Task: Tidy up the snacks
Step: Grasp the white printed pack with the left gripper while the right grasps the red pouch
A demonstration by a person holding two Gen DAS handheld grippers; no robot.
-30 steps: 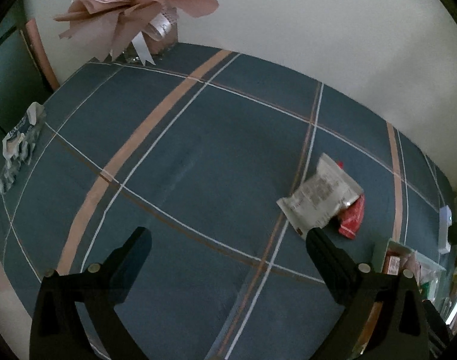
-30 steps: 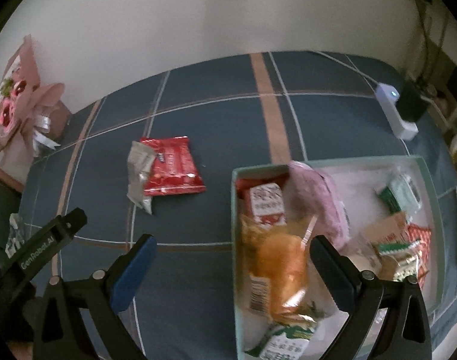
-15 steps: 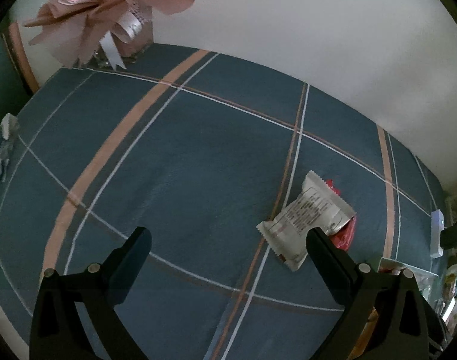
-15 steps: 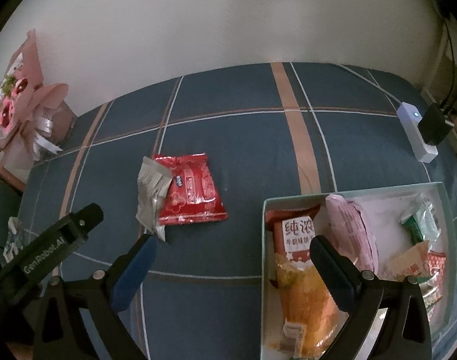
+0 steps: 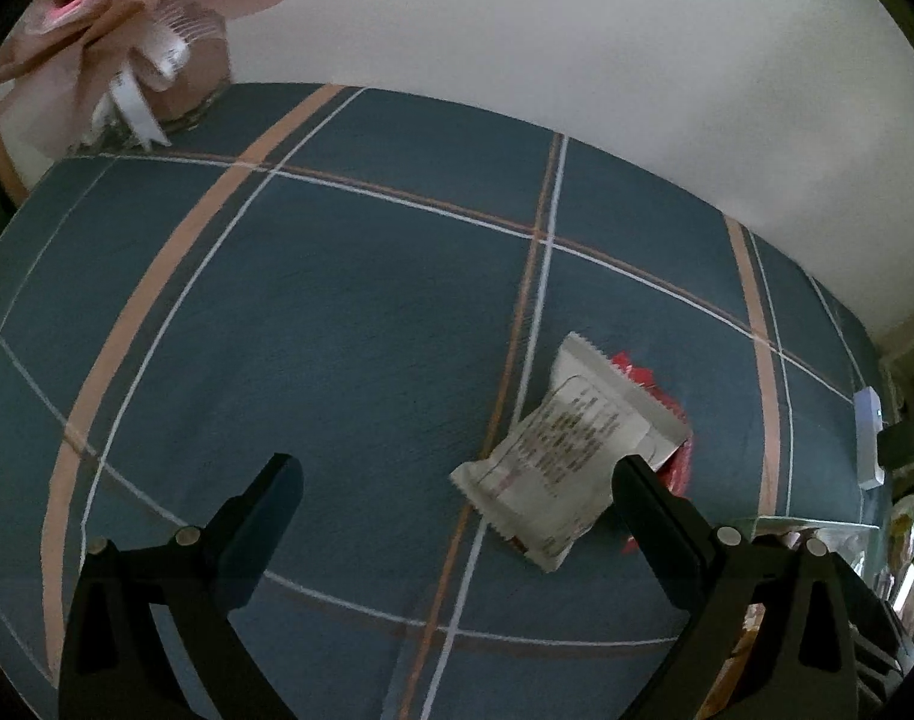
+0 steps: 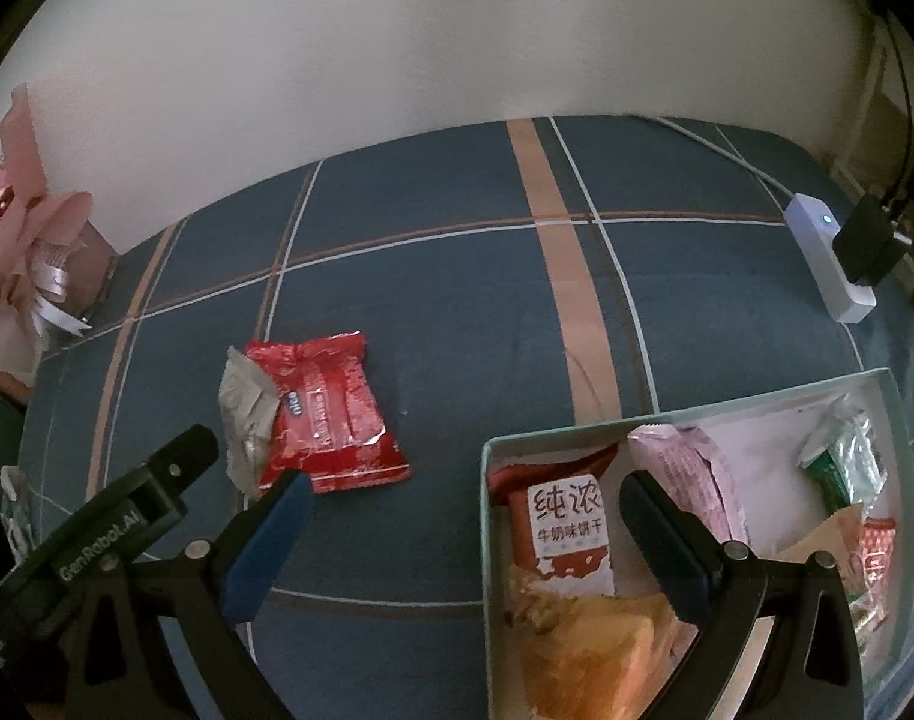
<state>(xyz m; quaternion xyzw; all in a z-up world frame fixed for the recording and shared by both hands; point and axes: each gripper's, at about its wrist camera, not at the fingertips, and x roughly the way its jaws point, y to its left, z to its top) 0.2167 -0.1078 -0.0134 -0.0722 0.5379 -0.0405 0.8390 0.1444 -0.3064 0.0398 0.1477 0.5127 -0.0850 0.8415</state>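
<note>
A white snack packet lies on the blue plaid tablecloth, overlapping a red snack packet. In the right wrist view the red packet lies flat with the silvery-white one at its left. My left gripper is open and empty, close above and just left of the white packet. My right gripper is open and empty, straddling the left wall of a pale green box that holds several snacks. The left gripper's body shows beside the packets.
A pink wrapped bouquet stands at the table's far left corner, against the white wall. A white power strip with a black plug lies at the far right. It also shows in the left wrist view.
My left gripper has moved forward and right toward the white packet, which now lies nearer its fingers. My right gripper has drawn back and left from over the box.
</note>
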